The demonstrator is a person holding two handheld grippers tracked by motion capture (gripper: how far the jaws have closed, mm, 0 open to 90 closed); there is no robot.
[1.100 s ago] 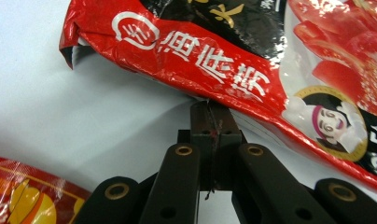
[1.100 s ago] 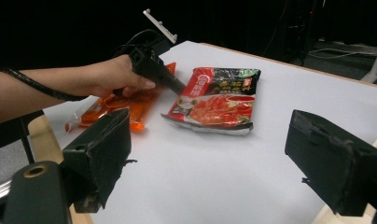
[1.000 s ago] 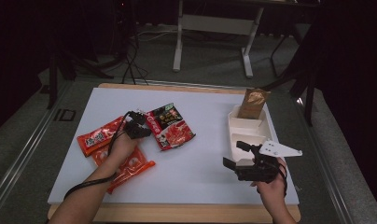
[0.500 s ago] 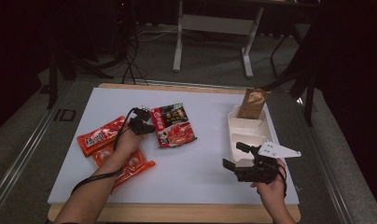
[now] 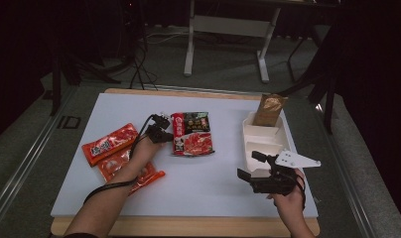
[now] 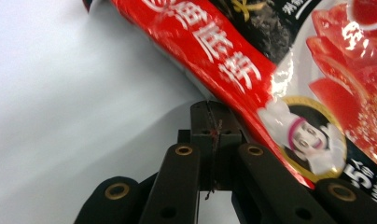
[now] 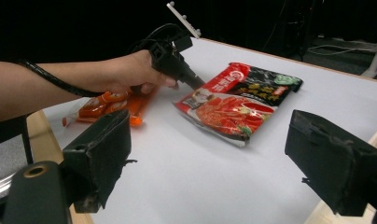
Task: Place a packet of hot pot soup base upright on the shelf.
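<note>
Pouch: the red-and-black sauce pouch lies flat mid-table, left of the white tray.
Left gripper: I see it clenched on the pouch's edge.
Right gripper: released, idle.
Technique: I'd drag slowly, keeping the pouch flat.

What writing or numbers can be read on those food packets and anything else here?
"底料": white characters on the red band of the red-and-black sauce packet at the left gripper; the character before them is cut off.
"5": white figure at that packet's lower corner; the print beside it is cut off.
"ID": mark on the floor left of the table.
Orange packet: white lettering, too blurred to read.
Brown pouch: nothing legible.
</note>
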